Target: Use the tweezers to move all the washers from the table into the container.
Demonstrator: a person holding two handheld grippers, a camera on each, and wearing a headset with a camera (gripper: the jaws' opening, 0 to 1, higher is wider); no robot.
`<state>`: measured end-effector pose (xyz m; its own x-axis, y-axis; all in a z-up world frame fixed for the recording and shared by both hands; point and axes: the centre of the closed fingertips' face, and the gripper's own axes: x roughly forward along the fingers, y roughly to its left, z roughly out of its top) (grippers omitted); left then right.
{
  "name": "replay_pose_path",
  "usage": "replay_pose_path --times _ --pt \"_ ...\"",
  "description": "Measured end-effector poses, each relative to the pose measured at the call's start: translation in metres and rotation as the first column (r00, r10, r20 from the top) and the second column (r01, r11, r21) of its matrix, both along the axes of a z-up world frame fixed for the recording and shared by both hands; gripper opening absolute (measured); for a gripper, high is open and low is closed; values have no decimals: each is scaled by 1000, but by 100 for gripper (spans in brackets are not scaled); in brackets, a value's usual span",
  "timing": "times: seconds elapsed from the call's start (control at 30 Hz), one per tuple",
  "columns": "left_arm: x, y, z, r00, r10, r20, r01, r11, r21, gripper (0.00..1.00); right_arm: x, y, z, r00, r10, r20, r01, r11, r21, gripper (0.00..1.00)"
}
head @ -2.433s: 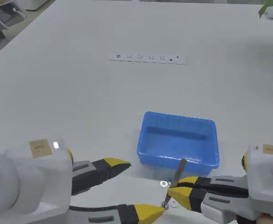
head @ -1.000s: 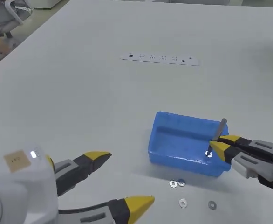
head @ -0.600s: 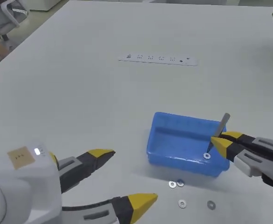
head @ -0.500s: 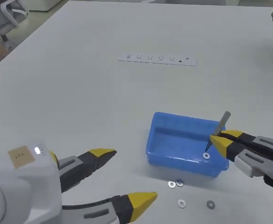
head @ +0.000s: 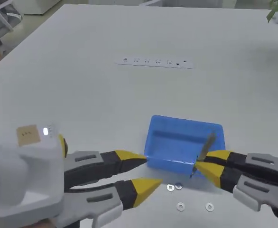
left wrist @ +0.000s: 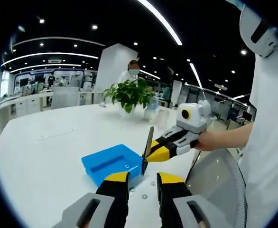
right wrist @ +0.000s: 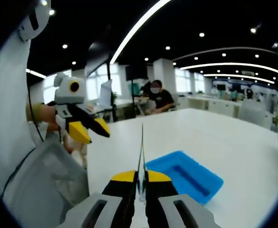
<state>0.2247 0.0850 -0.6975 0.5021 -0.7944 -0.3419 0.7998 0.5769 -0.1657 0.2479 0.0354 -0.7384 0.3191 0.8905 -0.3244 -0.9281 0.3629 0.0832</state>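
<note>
Washers (head: 180, 206) were your job, so take the scene from the biggest thing down. The white table (head: 82, 104) carried everything. Well beyond the container's far wall lay a power strip (head: 153, 62), out of the work. The blue container (head: 184, 137) sat open-topped and close to you, presumably to make each carry short.

Your left gripper (head: 151, 171) hovered just off the container's near left corner, its jaws apart and holding nothing. I judge you held it there to keep clear of the working hand, yet near enough to steady the container.

Your right gripper (head: 199, 166) was at the container's near wall, toward its right end. Its jaws were closed tight on the tweezers (head: 204, 148), gripping them partway along, likely so your squeeze would work the tips. The tweezers stood steeply, upper end over the container and tips down by the near wall. Whether the tips pinched a washer, I could not tell; they were too small to read.

Four washers lay on the table just in front of that near wall. Two sat close together nearest it, and two more were spread apart a little nearer to you. Those four were not yet in the container, so the task looked unfinished.
</note>
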Motion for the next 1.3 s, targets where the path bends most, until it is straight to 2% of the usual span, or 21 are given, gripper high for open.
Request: replay_pose_path --times 0.1,0.27,0.33,0.37,0.43,0.5,0.53,0.57,0.6,0.63,0.67,0.7,0.73,0.8,0.87,0.93,1.0,1.07,1.17,1.3 --pt "0 -8 4 999 -50 13 50 999 6 19 -12 5 -8 998 53 -21 -53 998 -20 3" --pt "-5 -20 3 989 -142 27 141 989 39 16 -32 14 -16 986 162 -34 -164 985 -50 3" --pt "-10 -25 -1 981 -193 13 192 979 65 16 -38 16 -19 979 200 -44 -202 978 -52 3" --pt "-14 -28 -5 973 -232 7 230 969 86 15 -41 17 -22 974 220 -50 -223 973 -61 3" --pt "-19 -32 -8 959 -282 -6 281 953 111 13 -46 16 -29 964 261 -47 -265 959 -102 3" --pt "-20 -35 -11 951 -308 -14 307 943 129 12 -52 17 -33 952 303 -44 -306 942 -135 3" --pt "-20 -36 -12 947 -320 -14 319 937 142 12 -53 18 -34 950 311 -42 -313 939 -141 3" --pt "-19 -37 -15 944 -329 -13 327 930 167 13 -56 18 -37 942 334 -38 -336 928 -161 3" --pt "-20 -37 -19 937 -348 -21 345 918 194 12 -56 19 -40 941 336 -33 -336 925 -179 3" --pt "-20 -37 -21 932 -360 -30 358 909 211 8 -56 20 -41 942 336 -29 -335 924 -182 3" --pt "-23 -38 -24 921 -388 -34 384 891 242 3 -55 20 -43 943 332 -26 -330 925 -188 3" --pt "-23 -38 -26 917 -398 -32 392 882 261 0 -53 19 -44 947 322 -20 -320 927 -195 3" --pt "-22 -42 -25 921 -388 -31 383 890 248 0 -52 18 -46 947 321 -19 -318 926 -204 3" --pt "-20 -45 -28 917 -397 -32 391 882 262 0 -50 17 -48 948 318 -14 -313 925 -215 3" --pt "-20 -49 -32 910 -413 -42 408 870 276 0 -49 16 -51 949 314 -5 -306 923 -231 3" --pt "-16 -50 -36 907 -419 -33 407 857 315 0 -41 14 -56 957 290 18 -276 925 -261 4" --pt "-14 -52 -40 903 -429 -41 415 842 343 0 -37 12 -59 960 278 23 -262 927 -270 5" --pt "-11 -52 -41 899 -436 -34 418 833 363 0 -32 12 -61 965 261 21 -247 932 -266 5" --pt "-8 -54 -44 894 -446 -43 428 822 377 0 -30 13 -64 968 250 5 -241 938 -251 5" --pt "-8 -52 -50 887 -457 -60 441 805 397 0 -30 14 -71 969 247 -11 -242 939 -246 5"
